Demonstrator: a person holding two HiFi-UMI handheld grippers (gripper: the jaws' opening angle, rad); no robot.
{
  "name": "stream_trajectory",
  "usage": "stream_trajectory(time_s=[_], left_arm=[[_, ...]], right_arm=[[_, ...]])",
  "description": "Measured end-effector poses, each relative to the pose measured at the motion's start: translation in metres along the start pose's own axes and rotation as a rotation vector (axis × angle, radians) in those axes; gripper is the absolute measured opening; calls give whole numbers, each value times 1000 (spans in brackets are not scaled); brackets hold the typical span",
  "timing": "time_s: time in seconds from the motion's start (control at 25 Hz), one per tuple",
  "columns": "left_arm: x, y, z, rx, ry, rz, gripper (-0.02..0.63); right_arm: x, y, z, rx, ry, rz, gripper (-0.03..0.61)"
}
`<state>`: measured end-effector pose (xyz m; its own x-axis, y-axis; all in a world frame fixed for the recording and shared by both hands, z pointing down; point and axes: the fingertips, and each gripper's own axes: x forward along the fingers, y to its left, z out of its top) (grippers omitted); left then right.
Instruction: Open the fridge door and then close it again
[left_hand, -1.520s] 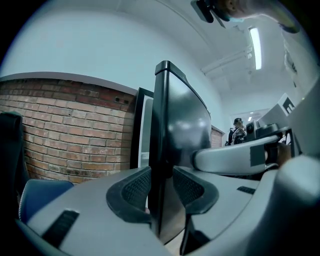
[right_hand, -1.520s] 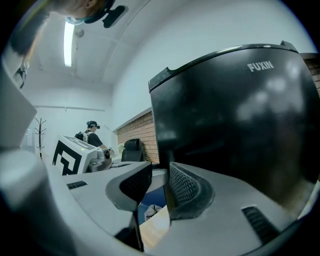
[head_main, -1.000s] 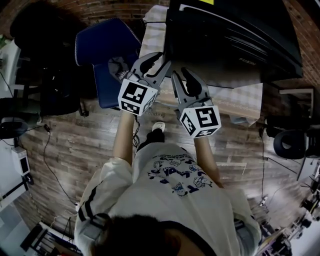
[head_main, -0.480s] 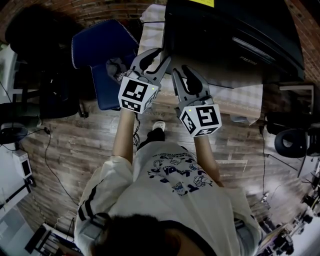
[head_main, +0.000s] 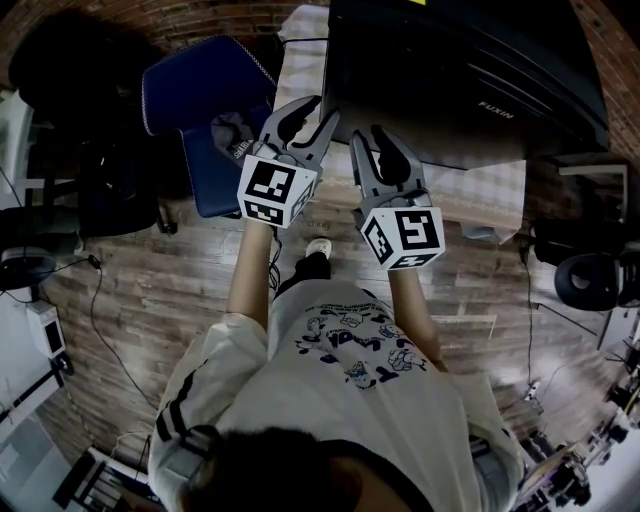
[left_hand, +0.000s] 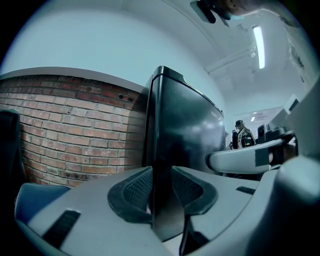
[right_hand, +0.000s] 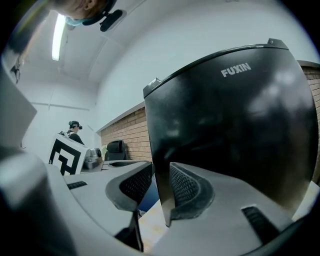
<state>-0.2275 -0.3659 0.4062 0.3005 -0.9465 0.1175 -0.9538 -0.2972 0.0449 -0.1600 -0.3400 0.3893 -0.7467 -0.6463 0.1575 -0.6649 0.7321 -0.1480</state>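
A black mini fridge (head_main: 470, 60) stands on a cloth-covered table (head_main: 480, 200), its glossy door (right_hand: 230, 130) marked FUXIN. Both grippers are at the door's left edge. In the left gripper view, my left gripper (left_hand: 161, 187) has its ribbed pads (left_hand: 135, 189) pressed on either side of the thin door edge (left_hand: 161, 150). The right gripper view shows my right gripper (right_hand: 161, 185) pinching the same edge a little lower down. In the head view, the left gripper (head_main: 318, 110) and right gripper (head_main: 368, 135) sit side by side. How far the door stands from the fridge body is hidden.
A blue chair (head_main: 205, 110) stands left of the table, close to my left arm. A brick wall (left_hand: 70, 130) runs behind the fridge. A black office chair (head_main: 590, 280) is at the right. Cables (head_main: 100, 310) lie on the wood floor. A person (left_hand: 242, 135) stands far off.
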Motion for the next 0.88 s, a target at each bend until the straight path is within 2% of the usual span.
stream_trajectory(time_s=[0.28, 0.88], left_arm=[[-21, -15, 4, -3, -17, 27, 132], [-62, -53, 15, -7, -49, 92, 131]], right_arm=[[-14, 4, 2, -13, -18, -36, 106], [-50, 15, 8, 7, -59, -37, 106]])
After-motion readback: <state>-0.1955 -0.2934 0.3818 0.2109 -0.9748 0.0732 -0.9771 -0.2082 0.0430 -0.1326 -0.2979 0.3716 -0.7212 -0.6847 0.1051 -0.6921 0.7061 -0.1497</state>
